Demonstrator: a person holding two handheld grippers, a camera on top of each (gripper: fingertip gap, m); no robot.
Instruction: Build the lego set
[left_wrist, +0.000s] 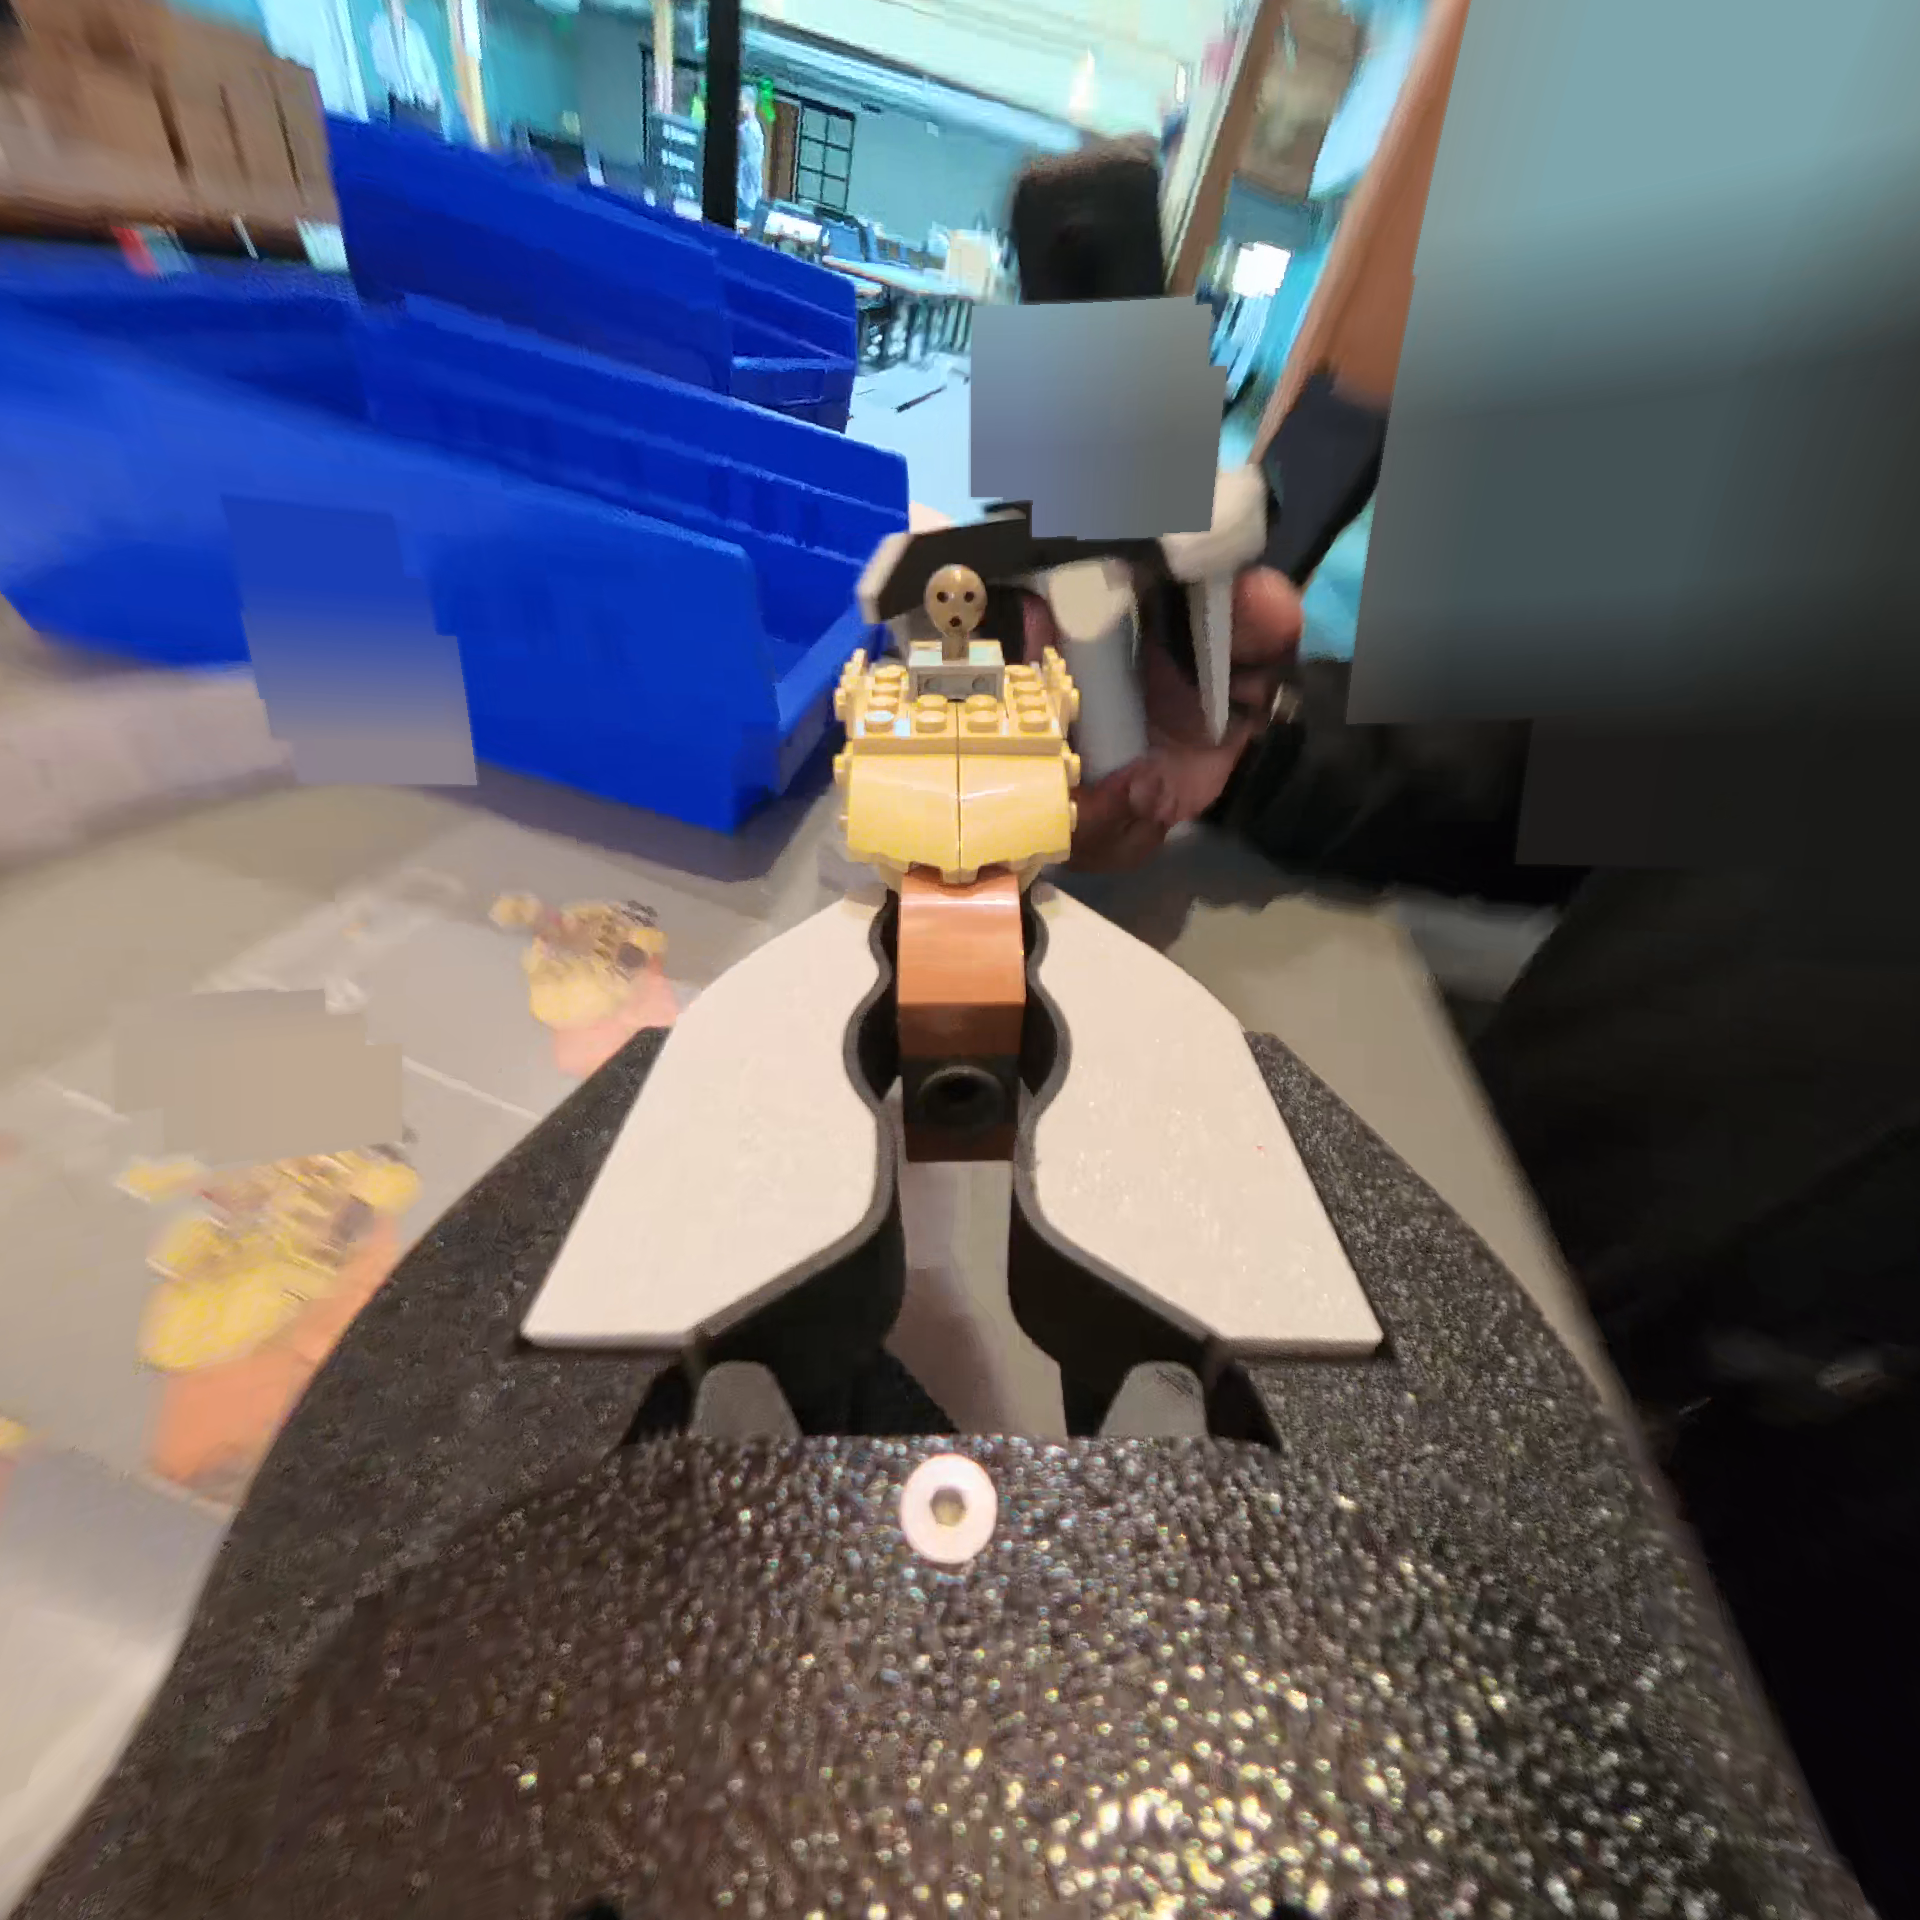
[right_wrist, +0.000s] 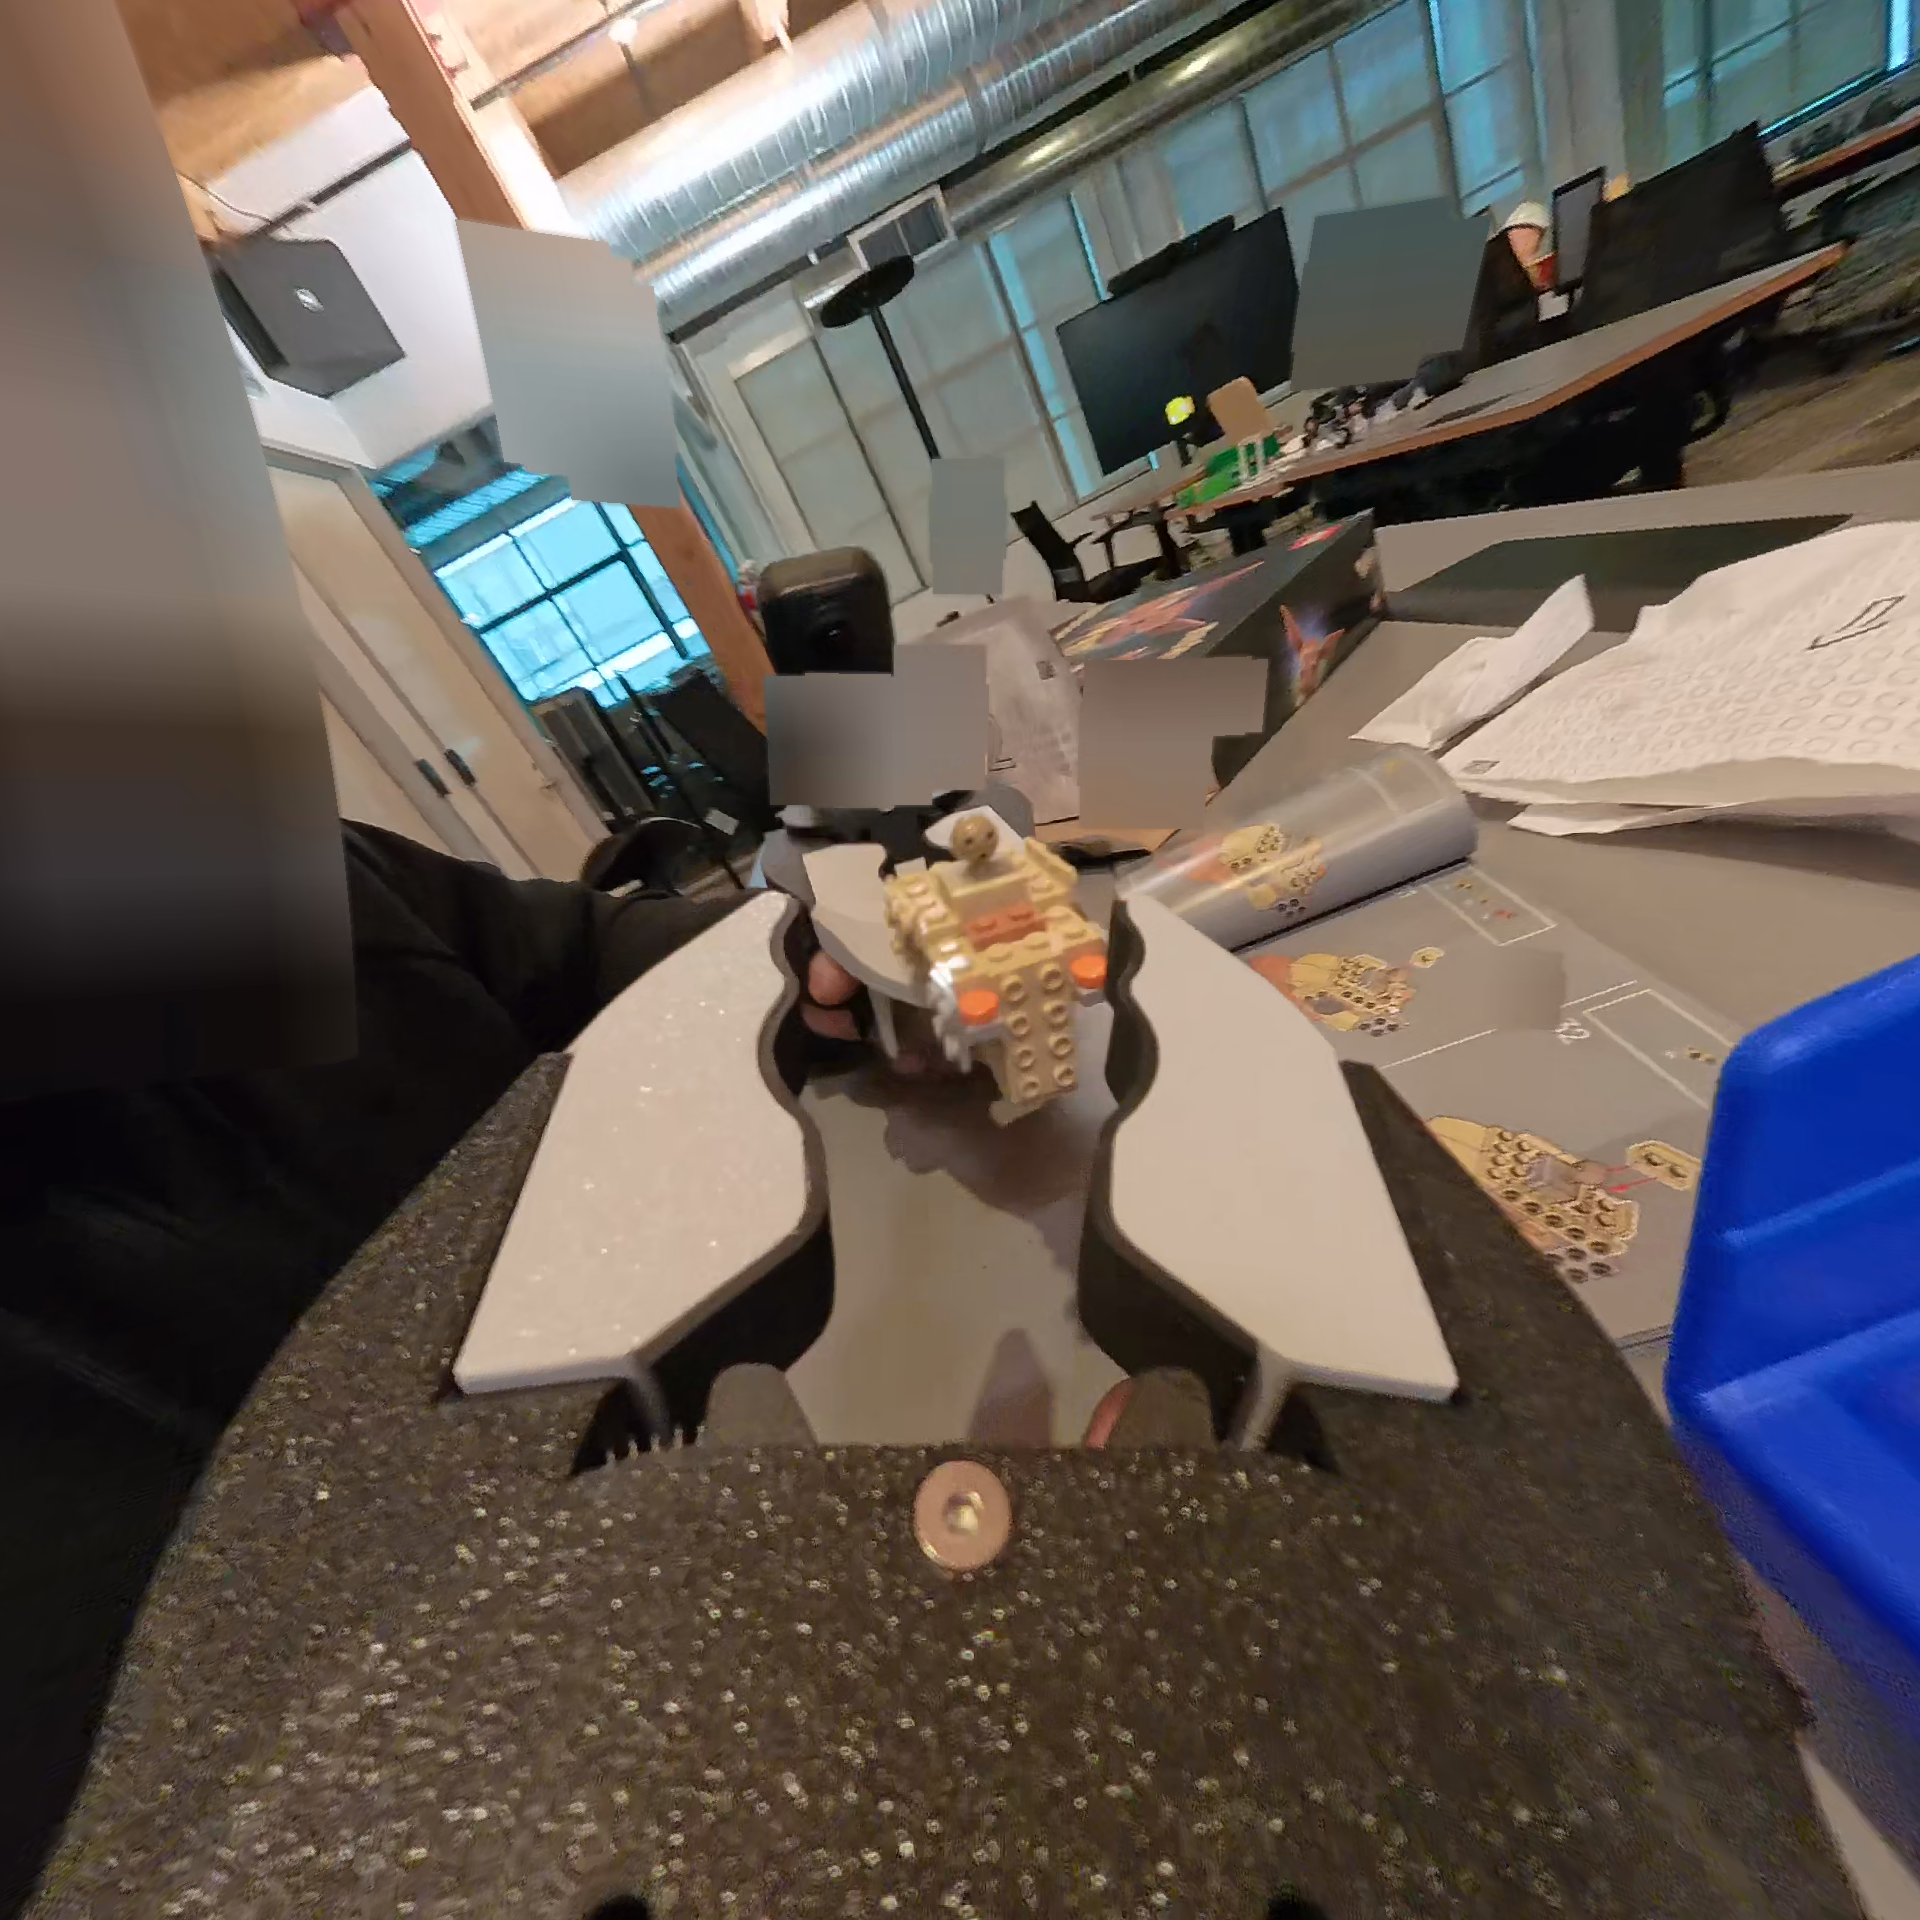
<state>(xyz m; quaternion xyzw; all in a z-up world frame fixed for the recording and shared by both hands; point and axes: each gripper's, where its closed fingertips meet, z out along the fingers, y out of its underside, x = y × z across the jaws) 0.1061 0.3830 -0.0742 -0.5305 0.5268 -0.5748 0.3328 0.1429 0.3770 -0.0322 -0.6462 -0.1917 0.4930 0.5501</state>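
My left gripper (left_wrist: 956, 925) is shut on the brown brick (left_wrist: 956, 987) at the base of a tan lego model (left_wrist: 956, 769) and holds it in the air. A small tan round piece (left_wrist: 954, 597) sticks up from the model's far end. In the right wrist view the model (right_wrist: 997, 966) shows tan studs and two orange round pieces, held by the left gripper's fingers (right_wrist: 862, 935). My right gripper (right_wrist: 951, 920) is open and empty, its jaws on either side of the model but apart from it. The right gripper also shows beyond the model in the left wrist view (left_wrist: 1143, 644).
An open instruction booklet (right_wrist: 1455, 1039) lies on the grey table (right_wrist: 1662, 883) to the right. Blue bins (left_wrist: 520, 499) stand at the left; one blue bin (right_wrist: 1818, 1299) is close on the right. A dark lego box (right_wrist: 1247, 613) and white paper bags (right_wrist: 1714, 707) lie farther back.
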